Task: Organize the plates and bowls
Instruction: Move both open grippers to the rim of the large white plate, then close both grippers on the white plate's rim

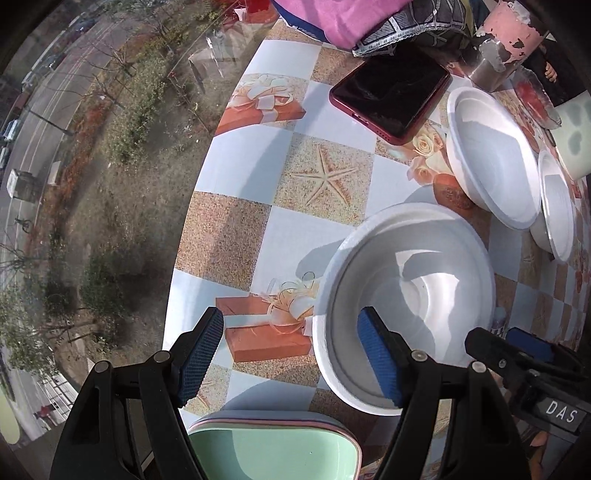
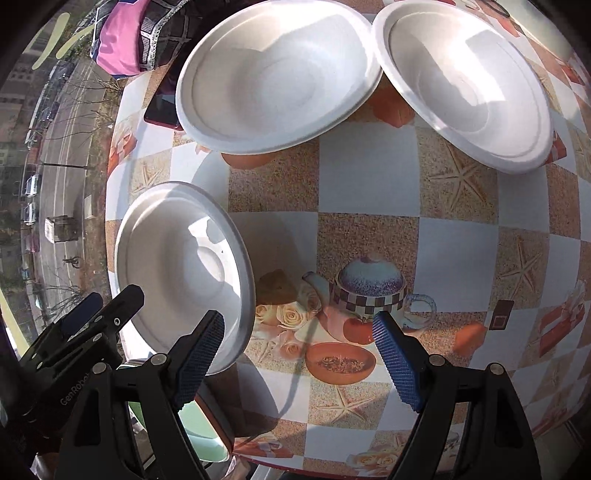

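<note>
Three white paper bowls sit on a round patterned table [image 1: 325, 177]. In the left wrist view the nearest bowl [image 1: 406, 306] lies at lower right, two more [image 1: 491, 155] [image 1: 556, 206] behind it. My left gripper [image 1: 291, 354] is open, its right finger over the near bowl's rim, its left finger over the table. A mint green plate [image 1: 277, 446] lies just below it. In the right wrist view the near bowl [image 2: 181, 266] is at left, the others [image 2: 277, 77] [image 2: 465, 81] at the top. My right gripper [image 2: 299, 354] is open and empty above the table.
A dark red phone [image 1: 391, 92], a pink and patterned cloth [image 1: 354, 22], a worn pink cup [image 1: 506, 40] and a pale mug [image 1: 576, 129] stand at the table's far side. The table edge [image 1: 192, 221] runs along a window at left.
</note>
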The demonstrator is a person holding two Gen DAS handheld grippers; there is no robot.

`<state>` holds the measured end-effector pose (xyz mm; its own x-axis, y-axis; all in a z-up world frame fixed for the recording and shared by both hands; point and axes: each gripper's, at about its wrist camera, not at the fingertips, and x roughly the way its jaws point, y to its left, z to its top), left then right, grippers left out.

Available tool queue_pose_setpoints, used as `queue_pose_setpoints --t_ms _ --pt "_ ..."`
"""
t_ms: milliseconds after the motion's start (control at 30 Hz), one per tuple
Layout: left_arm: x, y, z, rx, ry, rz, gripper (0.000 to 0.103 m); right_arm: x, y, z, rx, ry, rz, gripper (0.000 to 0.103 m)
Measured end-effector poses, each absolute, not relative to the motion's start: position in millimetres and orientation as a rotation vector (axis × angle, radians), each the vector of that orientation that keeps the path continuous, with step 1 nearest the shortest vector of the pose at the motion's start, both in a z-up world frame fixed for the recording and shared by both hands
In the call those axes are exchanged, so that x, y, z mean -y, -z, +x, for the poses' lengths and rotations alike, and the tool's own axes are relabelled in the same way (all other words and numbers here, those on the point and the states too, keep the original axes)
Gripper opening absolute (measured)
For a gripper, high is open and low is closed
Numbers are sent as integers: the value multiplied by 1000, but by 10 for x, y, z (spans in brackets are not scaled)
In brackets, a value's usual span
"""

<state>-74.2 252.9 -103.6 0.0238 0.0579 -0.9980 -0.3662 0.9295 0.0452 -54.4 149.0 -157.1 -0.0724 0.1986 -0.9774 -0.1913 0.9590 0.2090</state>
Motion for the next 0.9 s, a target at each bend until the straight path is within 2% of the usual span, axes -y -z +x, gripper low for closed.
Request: queue_pose_setpoints --t_ms 333,367,400,467,500,567,633,700,800,900 --pt "-2520 1227 -686 -1558 -340 -188 78 -1843 1795 -327 -1591 -360 -36 81" --pt "-2523 1234 -691 -1560 -340 -191 78 -1866 1813 -320 -1594 -365 -42 72" --pt "-2537 1233 -680 -1561 -341 -195 73 -1916 1846 -317 -1605 -371 -46 68" --pt "-2548 1235 -689 -1562 -335 -219 70 -1946 1903 -300 -1632 -386 -34 46" --pt "-2571 1220 -657 -1559 -334 -229 68 -1956 1901 -292 -1626 -388 -28 45" --pt "-2560 1200 -661 -1550 -324 -236 61 -1985 1922 -272 -1638 -424 -5 30" --pt "-2469 1180 -625 -1546 -309 -226 52 -1996 1938 -272 -1651 -437 10 26" --pt "-2371 1201 -629 -1546 -287 -218 43 -1998 1948 -284 -1654 -445 13 26" --pt "-2262 1208 -659 -1554 -247 -204 36 -1981 1967 -313 -1661 -454 5 26" --pt "-2126 1190 -713 -1555 -224 -173 36 -1940 1984 -331 -1663 -448 -9 24"
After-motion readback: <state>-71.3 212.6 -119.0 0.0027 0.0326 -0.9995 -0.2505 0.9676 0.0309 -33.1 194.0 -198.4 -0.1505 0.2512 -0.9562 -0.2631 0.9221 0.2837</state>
